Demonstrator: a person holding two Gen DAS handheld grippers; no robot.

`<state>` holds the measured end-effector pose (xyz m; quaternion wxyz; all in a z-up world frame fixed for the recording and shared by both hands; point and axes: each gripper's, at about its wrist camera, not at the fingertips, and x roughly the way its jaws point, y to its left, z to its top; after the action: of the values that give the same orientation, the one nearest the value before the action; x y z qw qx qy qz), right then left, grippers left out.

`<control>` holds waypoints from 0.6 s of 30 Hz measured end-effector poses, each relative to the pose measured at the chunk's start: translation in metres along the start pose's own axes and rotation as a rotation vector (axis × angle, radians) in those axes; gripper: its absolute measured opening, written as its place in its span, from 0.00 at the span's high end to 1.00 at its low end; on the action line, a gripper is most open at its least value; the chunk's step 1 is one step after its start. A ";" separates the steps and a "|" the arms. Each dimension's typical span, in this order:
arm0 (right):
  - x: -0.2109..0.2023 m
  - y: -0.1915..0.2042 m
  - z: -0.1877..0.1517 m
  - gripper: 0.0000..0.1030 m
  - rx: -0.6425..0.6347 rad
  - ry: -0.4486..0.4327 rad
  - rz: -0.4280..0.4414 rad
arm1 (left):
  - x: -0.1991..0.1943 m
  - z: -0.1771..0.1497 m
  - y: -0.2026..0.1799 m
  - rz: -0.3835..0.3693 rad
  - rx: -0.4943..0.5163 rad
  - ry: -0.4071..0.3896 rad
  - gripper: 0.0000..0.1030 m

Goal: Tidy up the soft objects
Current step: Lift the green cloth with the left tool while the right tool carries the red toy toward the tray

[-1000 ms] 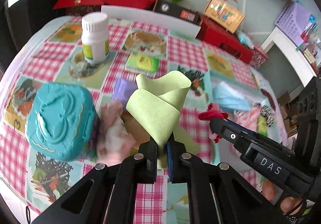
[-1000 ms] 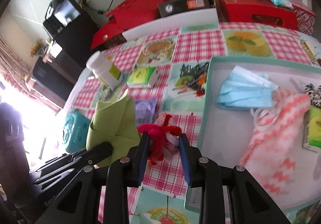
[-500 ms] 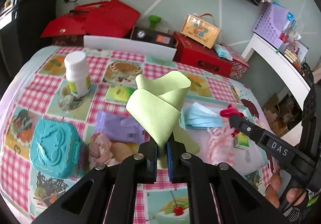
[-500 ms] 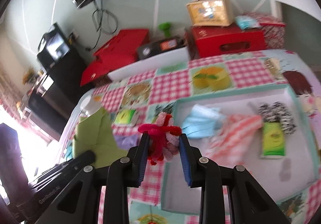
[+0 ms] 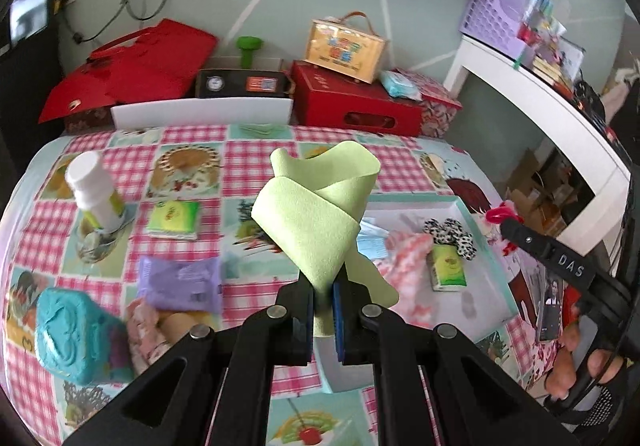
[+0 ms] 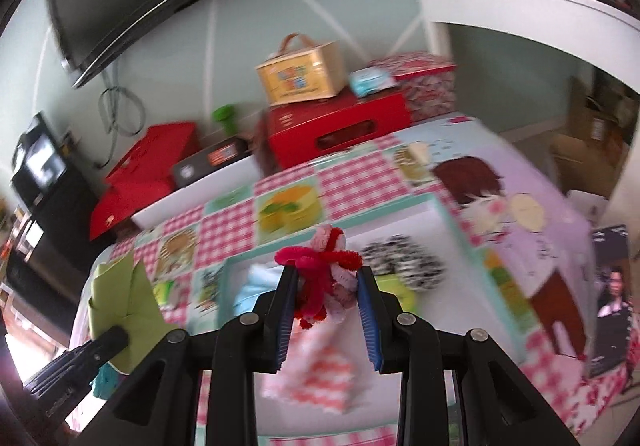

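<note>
Pinching green cloth, left gripper hangs over tray.

left gripper: gripping with jaws nearly closed, pointing downward
right gripper: clamping, angling down
hand: holding the right gripper's handle

The bench held two green tissue packs, one purple wipes pack and one white plastic bottle.

Lime-green cloth, red-and-pink fuzzy bundle, pink gingham tablecloth, teal-rimmed white tray, lilac packet
</note>
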<state>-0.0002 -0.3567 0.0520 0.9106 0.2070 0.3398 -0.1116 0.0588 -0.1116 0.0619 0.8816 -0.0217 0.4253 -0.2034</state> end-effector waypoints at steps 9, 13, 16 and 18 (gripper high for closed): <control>0.003 -0.052 0.002 0.69 0.086 0.015 -0.142 | 0.034 -0.005 -0.031 -0.031 0.057 0.070 0.93; 0.012 -0.058 -0.001 0.69 0.087 0.055 -0.188 | 0.049 -0.012 -0.036 -0.038 0.080 0.101 0.93; 0.024 -0.063 -0.007 0.69 0.091 0.105 -0.199 | 0.067 -0.020 -0.031 -0.027 0.071 0.141 0.93; 0.032 -0.065 -0.011 0.69 0.088 0.136 -0.204 | 0.078 -0.025 -0.027 -0.014 0.058 0.173 0.93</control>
<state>-0.0048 -0.4112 0.0038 0.8594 0.2183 0.4149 -0.2041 0.0744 -0.1623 -0.0060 0.8403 0.0189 0.4938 -0.2228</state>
